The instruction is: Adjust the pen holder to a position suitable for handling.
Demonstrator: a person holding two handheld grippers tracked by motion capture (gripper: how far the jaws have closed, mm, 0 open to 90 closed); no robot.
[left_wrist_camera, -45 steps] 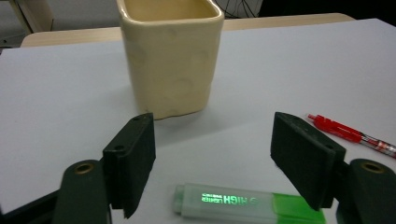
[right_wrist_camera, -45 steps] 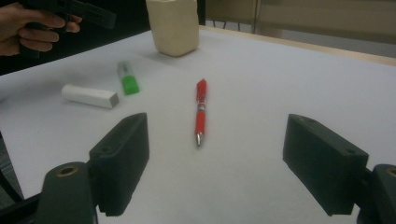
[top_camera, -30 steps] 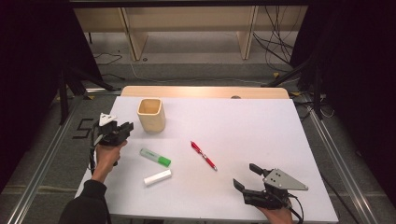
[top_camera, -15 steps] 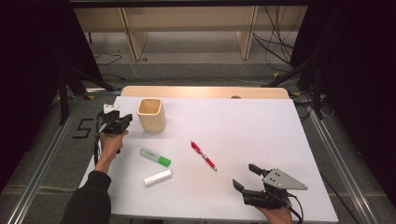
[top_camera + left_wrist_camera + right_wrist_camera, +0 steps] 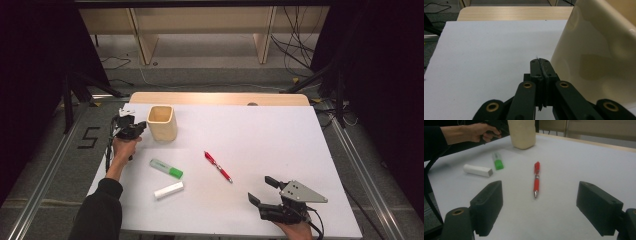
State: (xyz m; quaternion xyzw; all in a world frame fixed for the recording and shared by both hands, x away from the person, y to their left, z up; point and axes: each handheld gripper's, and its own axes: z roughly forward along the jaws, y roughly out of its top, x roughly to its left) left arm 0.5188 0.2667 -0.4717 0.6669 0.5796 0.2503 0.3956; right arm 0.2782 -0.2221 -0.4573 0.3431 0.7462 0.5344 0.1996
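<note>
From above, a white worktop (image 5: 280, 145) stands on a grey floor before wooden shelving, and a pale wooden cup (image 5: 162, 122) stands upright at its far left, just beside the left tongs (image 5: 135, 127). In the left gripper view those tongs are closed on nothing, the cup's smooth cream wall right alongside. In the right gripper view the right tongs (image 5: 537, 208) gape wide, empty, facing a red pen (image 5: 536, 179).

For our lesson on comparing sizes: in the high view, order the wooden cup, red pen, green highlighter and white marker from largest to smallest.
1. wooden cup
2. red pen
3. green highlighter and white marker: look alike in length, so unranked.
</note>
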